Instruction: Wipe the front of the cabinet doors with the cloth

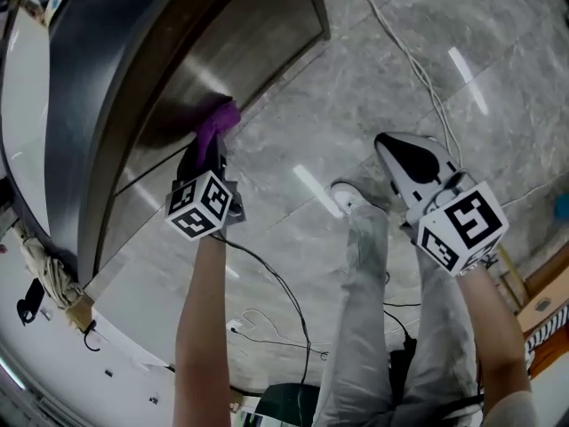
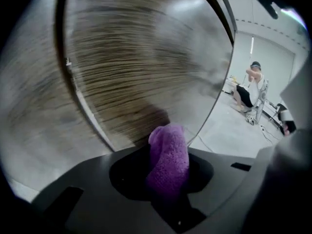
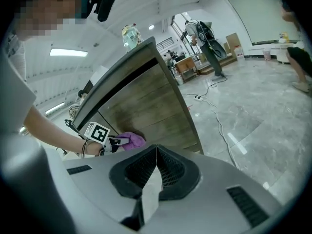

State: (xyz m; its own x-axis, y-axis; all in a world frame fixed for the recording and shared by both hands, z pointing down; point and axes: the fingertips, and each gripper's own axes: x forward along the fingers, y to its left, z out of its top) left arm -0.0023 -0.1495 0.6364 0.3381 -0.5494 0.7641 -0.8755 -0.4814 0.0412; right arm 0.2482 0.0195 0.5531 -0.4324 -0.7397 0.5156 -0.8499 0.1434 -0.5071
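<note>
at the cabinet door, cloth in left tool

A large open lab or test hall: polished grey stone floor crossed by loose cables, ceiling strip lights, far equipment stands and cardboard boxes.

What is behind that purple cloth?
The wood-grain cabinet door; the purple cloth, clamped in the left gripper, seems pressed against it. The patch of door directly behind the cloth is covered, so its state cannot be seen.
</note>
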